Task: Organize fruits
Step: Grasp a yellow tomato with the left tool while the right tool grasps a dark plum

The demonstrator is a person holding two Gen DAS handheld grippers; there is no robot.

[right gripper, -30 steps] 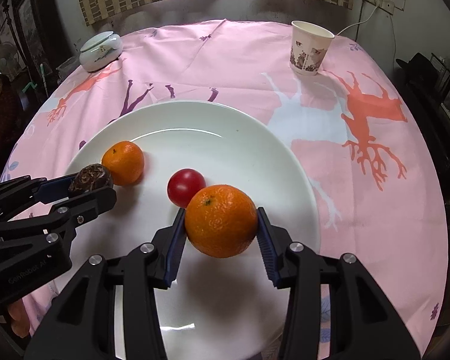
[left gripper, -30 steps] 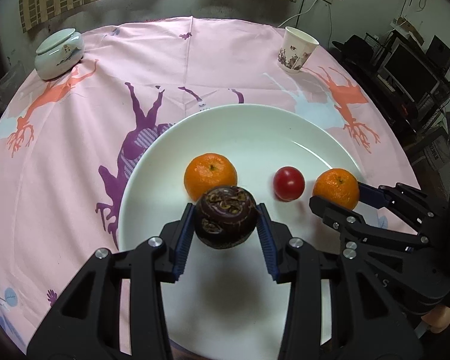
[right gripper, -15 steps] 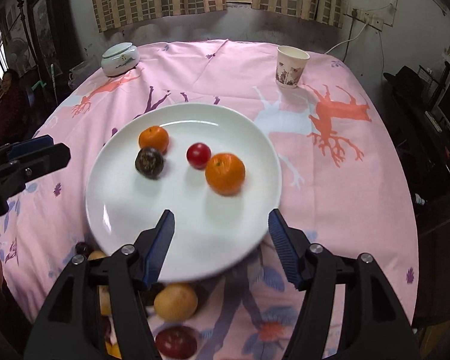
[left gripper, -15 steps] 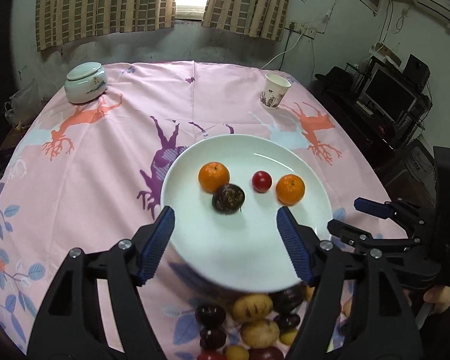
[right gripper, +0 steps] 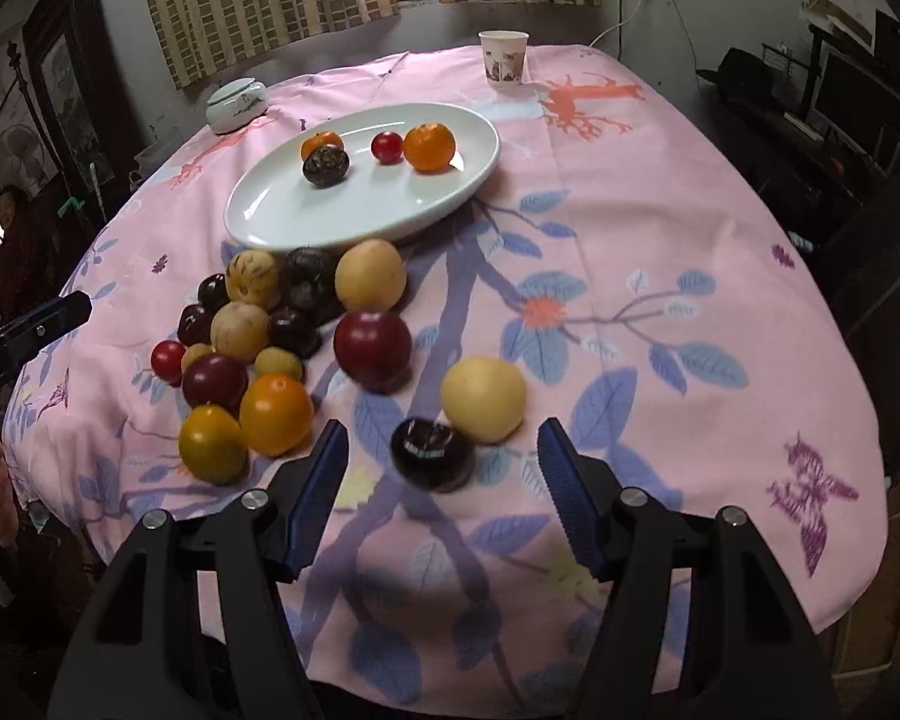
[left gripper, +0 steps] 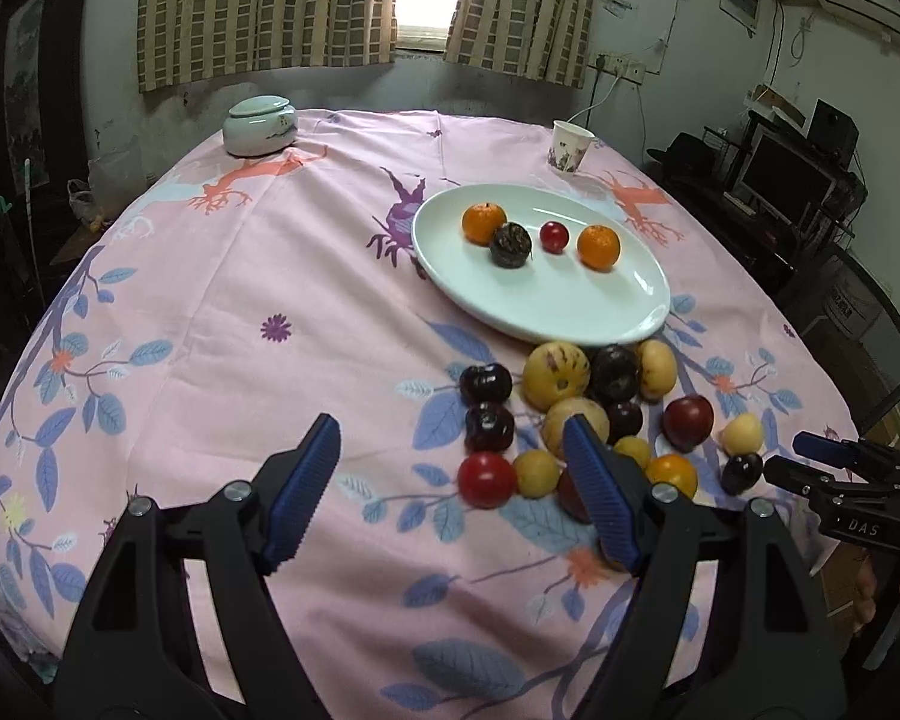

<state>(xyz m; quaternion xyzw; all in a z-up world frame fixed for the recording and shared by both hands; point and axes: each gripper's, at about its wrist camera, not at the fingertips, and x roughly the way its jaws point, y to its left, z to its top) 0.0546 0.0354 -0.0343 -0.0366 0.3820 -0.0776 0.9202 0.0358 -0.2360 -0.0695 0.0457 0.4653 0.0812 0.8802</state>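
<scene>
On the pink cloth, at 12 o'clock from the left gripper, a white plate carries four fruits: an orange, a dark fruit touching it, a small red fruit and a second orange. Between plate and gripper, a loose heap of yellow, dark and red fruits lies on the cloth, its far edge just beside the plate rim. Left gripper: jaws opening, nothing between the pads, cloth only beneath; the heap sits at its 1 o'clock. Right gripper: jaws set wide, gripping nothing. A dark fruit lies on the cloth just ahead of its gap, untouched, with a yellow fruit touching it at 1 o'clock. A large red fruit sits at 11 o'clock, apart from both. A paper cup stands at the far edge, 12 o'clock; a lidded jar at 10 o'clock. In the right view the left gripper's tip shows at 9 o'clock, clear of the fruit.
</scene>
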